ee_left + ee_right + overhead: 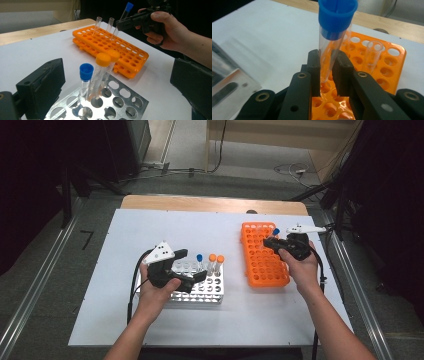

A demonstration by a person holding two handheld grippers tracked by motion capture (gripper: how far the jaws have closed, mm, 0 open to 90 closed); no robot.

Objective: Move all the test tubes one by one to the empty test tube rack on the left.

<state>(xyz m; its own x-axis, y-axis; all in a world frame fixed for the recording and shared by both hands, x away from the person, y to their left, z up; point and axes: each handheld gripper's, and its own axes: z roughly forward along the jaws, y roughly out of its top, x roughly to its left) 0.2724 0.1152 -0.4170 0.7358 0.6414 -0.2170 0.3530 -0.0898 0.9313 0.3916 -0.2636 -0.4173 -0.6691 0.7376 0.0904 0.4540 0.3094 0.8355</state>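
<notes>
My right gripper [267, 241] is shut on a clear tube with a blue cap [334, 32], pinched at its lower half. The tube leans, and its tip hangs just over the holes at the far end of the orange rack [262, 265]. Two uncapped clear tubes [98, 22] stand in that rack close behind it. My left gripper [192, 265] is open above the metal rack [210, 292], with nothing between its fingers [42, 85]. In the metal rack stand one blue-capped tube [86, 72] and two orange-capped tubes [103, 60].
Both racks lie on a white sheet [150, 225] over a wooden table, metal rack on the left and orange rack on the right. Cables trail from both grippers toward the near edge. Dark stands and floor cables surround the table.
</notes>
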